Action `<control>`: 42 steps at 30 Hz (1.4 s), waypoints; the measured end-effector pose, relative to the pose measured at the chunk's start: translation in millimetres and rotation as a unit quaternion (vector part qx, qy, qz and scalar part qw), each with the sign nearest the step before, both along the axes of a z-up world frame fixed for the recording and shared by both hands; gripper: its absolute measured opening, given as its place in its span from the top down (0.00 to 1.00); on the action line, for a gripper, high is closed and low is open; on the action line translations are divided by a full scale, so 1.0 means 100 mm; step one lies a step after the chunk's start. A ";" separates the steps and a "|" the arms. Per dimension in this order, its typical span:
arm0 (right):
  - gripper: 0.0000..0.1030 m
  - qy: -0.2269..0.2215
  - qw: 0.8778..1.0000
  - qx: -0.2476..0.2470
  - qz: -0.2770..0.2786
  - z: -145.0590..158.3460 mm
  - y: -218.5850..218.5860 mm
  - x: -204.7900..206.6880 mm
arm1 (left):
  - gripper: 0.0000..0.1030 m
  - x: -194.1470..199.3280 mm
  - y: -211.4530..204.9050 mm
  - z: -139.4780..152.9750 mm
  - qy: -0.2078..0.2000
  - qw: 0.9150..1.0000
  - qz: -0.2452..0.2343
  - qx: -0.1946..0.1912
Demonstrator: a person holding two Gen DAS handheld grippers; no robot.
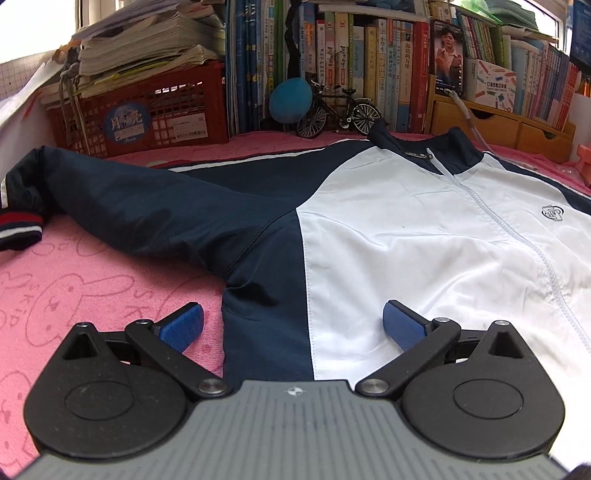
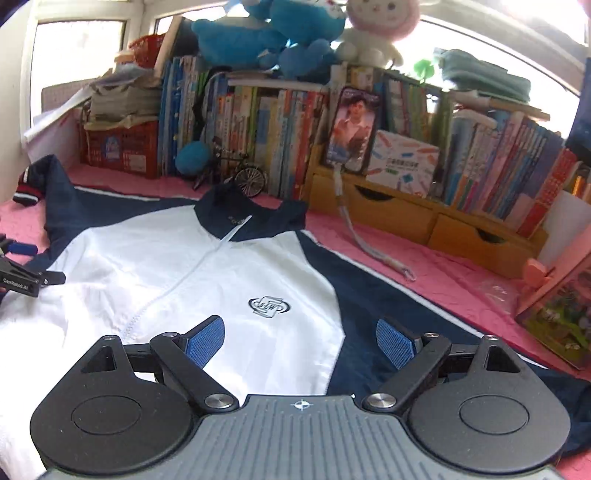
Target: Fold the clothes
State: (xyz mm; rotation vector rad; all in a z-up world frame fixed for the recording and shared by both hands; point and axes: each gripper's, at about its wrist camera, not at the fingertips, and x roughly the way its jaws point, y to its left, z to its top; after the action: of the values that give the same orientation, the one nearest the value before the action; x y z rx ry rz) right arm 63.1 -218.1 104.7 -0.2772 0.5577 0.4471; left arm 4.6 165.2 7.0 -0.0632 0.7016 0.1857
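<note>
A navy and white zip jacket lies flat, front up, on a pink towel. Its left sleeve stretches out to a striped cuff. My left gripper hovers open over the jacket's lower left side, where navy meets white, with nothing between its blue pads. In the right wrist view the jacket shows a chest logo. My right gripper is open above the right chest panel, holding nothing. The left gripper's tip shows at the left edge of that view.
Rows of books line the back edge, with a red crate, a model bicycle, wooden drawers and a strap lying on the towel. Plush toys sit on top. Boxes stand at the right.
</note>
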 end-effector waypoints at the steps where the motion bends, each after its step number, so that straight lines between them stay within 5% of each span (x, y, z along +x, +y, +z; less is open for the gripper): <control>1: 0.12 -0.006 1.000 0.003 -0.011 0.11 -0.11 -0.07 | 0.00 0.00 0.01 0.00 0.000 1.000 0.001 -0.004; 8: 0.00 -0.068 0.988 -0.039 -0.136 0.90 -0.90 -1.20 | 0.00 -0.01 0.00 -0.01 -0.001 1.000 -0.001 -0.005; 12: 0.00 -0.076 0.981 -0.006 -0.176 0.92 -1.09 -1.69 | 0.00 -0.10 -0.05 0.01 -0.006 1.000 -0.002 -0.004; 15: 0.00 -0.069 0.980 0.081 -0.167 0.51 -1.02 -1.82 | 0.00 -0.34 -0.17 0.08 -0.025 0.999 -0.019 -0.014; 20: 0.07 -0.038 0.990 0.125 -0.054 -0.25 -0.14 -1.74 | 0.00 -0.90 -0.47 0.25 -0.077 0.994 -0.066 -0.037; 23: 0.15 -0.020 0.988 0.151 0.014 -0.71 0.39 -1.69 | 0.00 -1.05 -0.69 0.19 -0.081 0.995 -0.061 -0.011; 25: 0.26 -0.025 0.992 0.119 0.044 -0.87 0.65 -1.69 | 0.00 -1.06 -0.75 0.07 -0.063 0.997 -0.052 0.006; 28: 0.26 -0.065 0.995 0.055 0.045 -1.06 0.80 -1.72 | 0.00 -1.08 -0.66 -0.06 -0.060 0.997 -0.035 0.015; 31: 0.26 -0.141 0.990 -0.015 -0.021 -1.27 0.61 -1.70 | 0.00 -1.09 -0.61 -0.05 -0.062 0.998 -0.026 0.020; 35: 0.24 -0.183 0.971 -0.075 -0.136 -1.36 0.17 -1.48 | 0.00 -1.13 -0.55 -0.04 -0.060 0.998 -0.016 0.028; 37: 0.20 -0.161 0.968 -0.063 -0.182 -1.33 -0.09 -1.31 | 0.00 -1.16 -0.50 0.01 -0.056 0.997 -0.001 0.051; 40: 0.20 -0.146 0.958 -0.112 -0.219 -1.24 -0.27 -1.11 | 0.00 -1.13 -0.36 0.18 -0.055 0.995 0.016 0.079; 42: 0.21 -0.127 0.967 -0.081 -0.205 -1.03 -0.33 -1.00 | 0.00 -1.03 -0.28 0.33 -0.069 0.994 0.008 0.080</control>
State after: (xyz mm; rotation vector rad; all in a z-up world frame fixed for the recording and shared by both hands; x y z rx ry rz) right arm -37.4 -251.2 1.7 -0.3606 0.3857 -0.0382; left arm -97.9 137.6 40.2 0.0702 0.5463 0.2507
